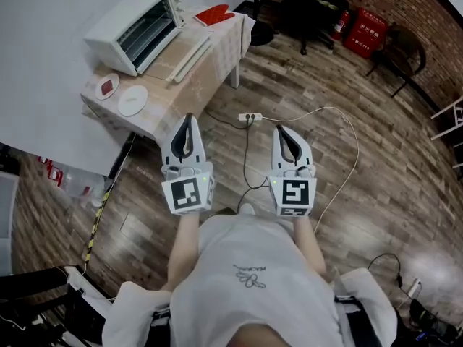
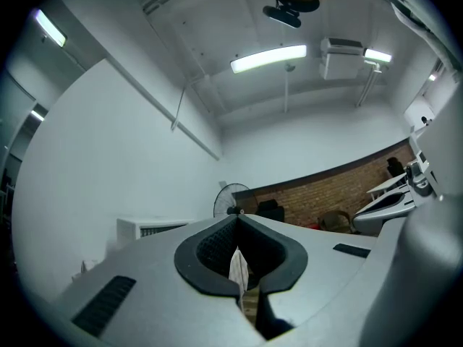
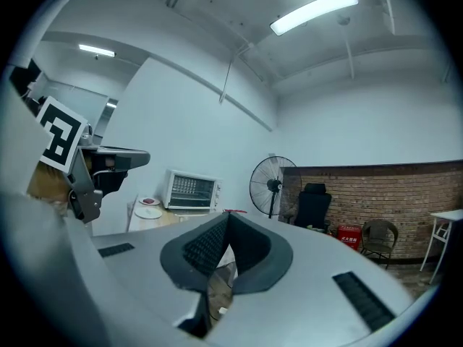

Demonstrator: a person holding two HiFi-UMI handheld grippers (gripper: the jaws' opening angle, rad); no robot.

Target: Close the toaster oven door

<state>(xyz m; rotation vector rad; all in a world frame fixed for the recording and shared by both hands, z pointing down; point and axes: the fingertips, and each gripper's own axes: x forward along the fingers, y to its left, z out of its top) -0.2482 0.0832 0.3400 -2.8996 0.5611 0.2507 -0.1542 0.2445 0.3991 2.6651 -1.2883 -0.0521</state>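
The white toaster oven (image 1: 137,26) stands at the far left end of a small table (image 1: 163,110). Its glass door (image 1: 176,50) lies folded down flat in front of it, handle bar (image 1: 192,58) toward me. In the right gripper view the oven (image 3: 192,191) shows far ahead to the left, and in the left gripper view the oven (image 2: 153,228) is a white box low at the left. My left gripper (image 1: 189,120) and right gripper (image 1: 281,131) hang side by side over the floor, close to my body and well short of the table. Both are shut with nothing between the jaws.
Two small plates (image 1: 120,94) sit at the table's near end, and a red mitt (image 1: 214,14) lies at its far corner. A power strip (image 1: 249,118) and cables lie on the wooden floor ahead. A standing fan (image 3: 269,186), red crates (image 1: 365,31) and a chair (image 1: 402,49) stand beyond.
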